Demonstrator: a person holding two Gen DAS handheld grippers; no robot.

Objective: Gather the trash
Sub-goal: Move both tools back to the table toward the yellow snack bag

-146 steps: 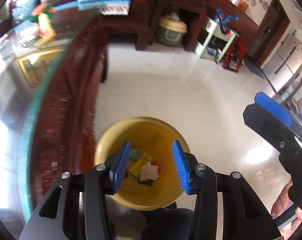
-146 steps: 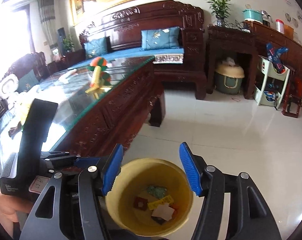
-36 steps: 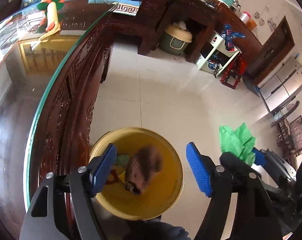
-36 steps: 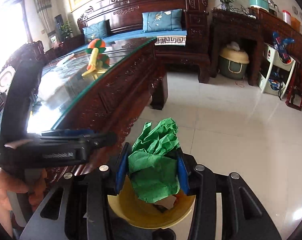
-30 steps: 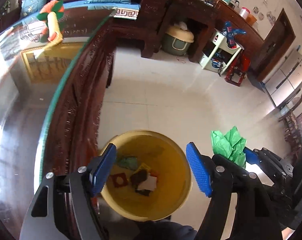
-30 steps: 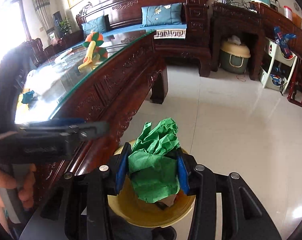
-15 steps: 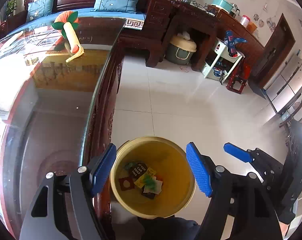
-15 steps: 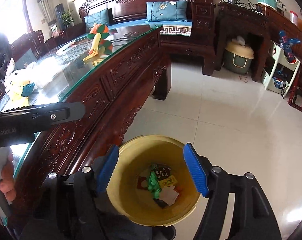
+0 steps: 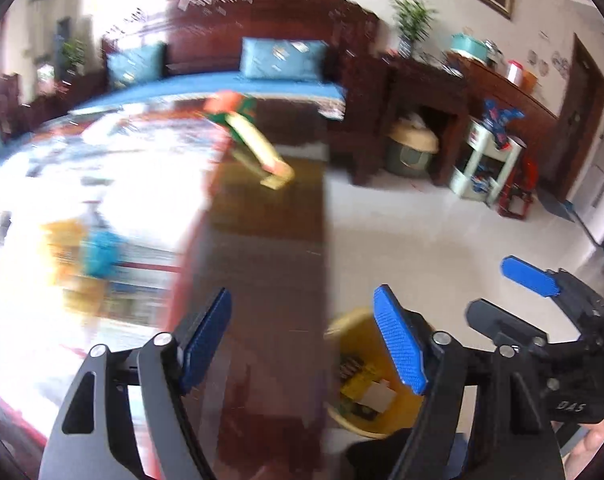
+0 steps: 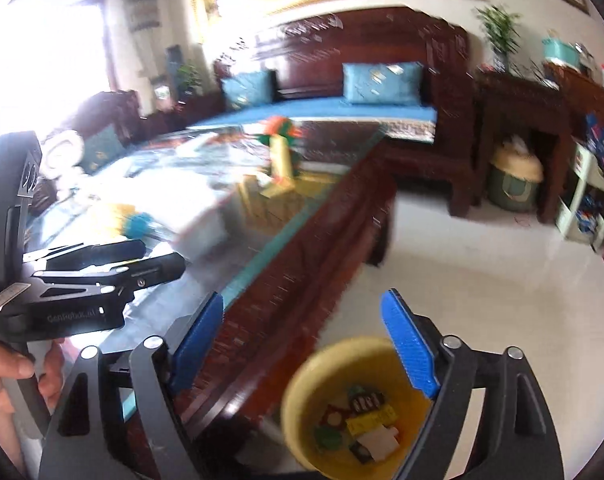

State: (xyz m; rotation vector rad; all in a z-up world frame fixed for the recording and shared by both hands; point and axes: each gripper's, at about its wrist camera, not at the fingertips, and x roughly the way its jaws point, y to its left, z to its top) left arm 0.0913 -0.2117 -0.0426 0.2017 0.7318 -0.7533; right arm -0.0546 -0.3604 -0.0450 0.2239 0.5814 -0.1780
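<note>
With both the left tool [image 9: 303, 338] and right tool [image 10: 305, 344] spread and empty, they face the desk [image 10: 206, 216] beside the yellow bin [image 10: 321, 364], seemingly seeking more trash.

Left black two-finger gripper with blue pads [image 9: 303, 340]: jaws wide apart, empty. Right black blue-padded gripper [image 10: 303, 346]: jaws likewise spread, empty.

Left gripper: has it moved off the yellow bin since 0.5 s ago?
Yes. The left gripper has swung left toward the glass-topped table; the yellow bin, framed between its fingers before, now sits behind its right finger. Jaws open, empty.
</note>
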